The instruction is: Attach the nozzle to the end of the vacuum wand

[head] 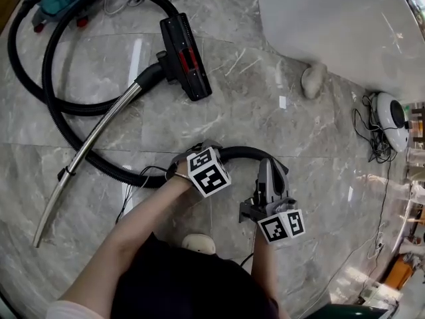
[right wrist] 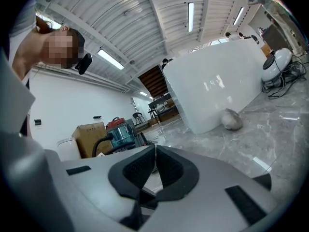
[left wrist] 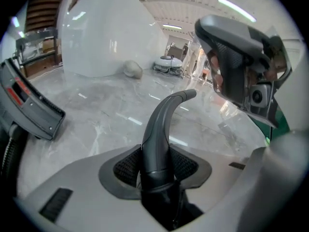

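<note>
One nozzle point(head: 186, 55), one wand point(head: 93, 145), one hose point(head: 239, 153) — two hand-held grippers point(head: 194, 153) point(head: 269, 168)

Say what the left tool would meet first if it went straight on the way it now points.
The dark hose handle, already between the jaws of the left tool and curving ahead. Past it, probably the stone floor, though depth is unclear.

The head view looks steeply down on the floor point(head: 265, 118) from above the person, with the left gripper point(head: 201, 149) and right gripper point(head: 265, 165) near its lower edge. The left gripper view sits close behind its jaws, angled down along the hose handle point(left wrist: 159, 144), facing the dome point(left wrist: 111, 33). The right gripper view looks almost level across the room. All three views share the dome and the stone point(right wrist: 232, 120) beside it.
</note>
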